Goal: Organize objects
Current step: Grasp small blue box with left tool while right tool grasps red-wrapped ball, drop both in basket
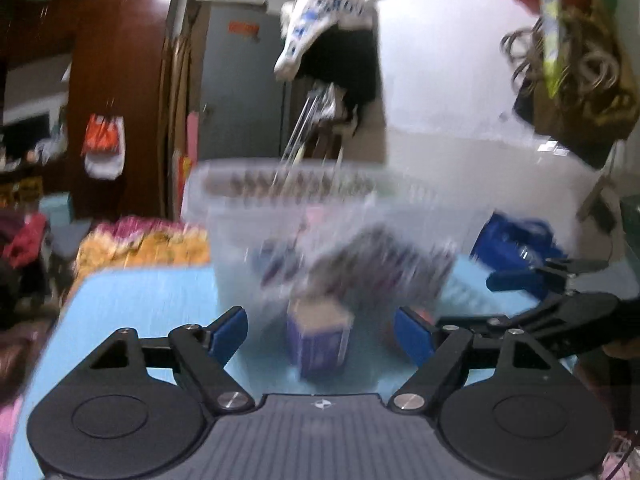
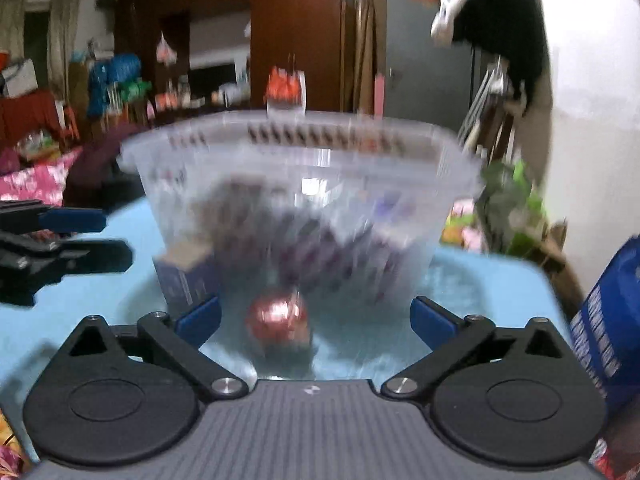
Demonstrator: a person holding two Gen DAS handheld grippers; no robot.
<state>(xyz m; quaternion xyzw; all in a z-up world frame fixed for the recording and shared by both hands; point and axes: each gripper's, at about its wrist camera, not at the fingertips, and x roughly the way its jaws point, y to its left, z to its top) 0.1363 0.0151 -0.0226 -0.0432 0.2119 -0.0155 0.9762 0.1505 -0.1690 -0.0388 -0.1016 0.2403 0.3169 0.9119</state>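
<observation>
Apparently a pickup is being prepared: both the left gripper (image 1: 320, 332) and right gripper (image 2: 316, 320) are held wide open, empty, with the purple box (image 1: 319, 342) and red ball (image 2: 278, 316) standing at twelve o'clock before the clear tub (image 2: 300, 184) on the counter (image 1: 140, 300).

A clear plastic tub (image 2: 304, 184), glossy and see-through, stands on a smooth light-blue tabletop (image 2: 480, 280) — beside it a matt cardboard box (image 1: 320, 340) and a shiny, foil-like red ball (image 2: 278, 316). Matt black plastic gripper arms carry blue pads (image 1: 228, 332) and bright metal rivets.
</observation>
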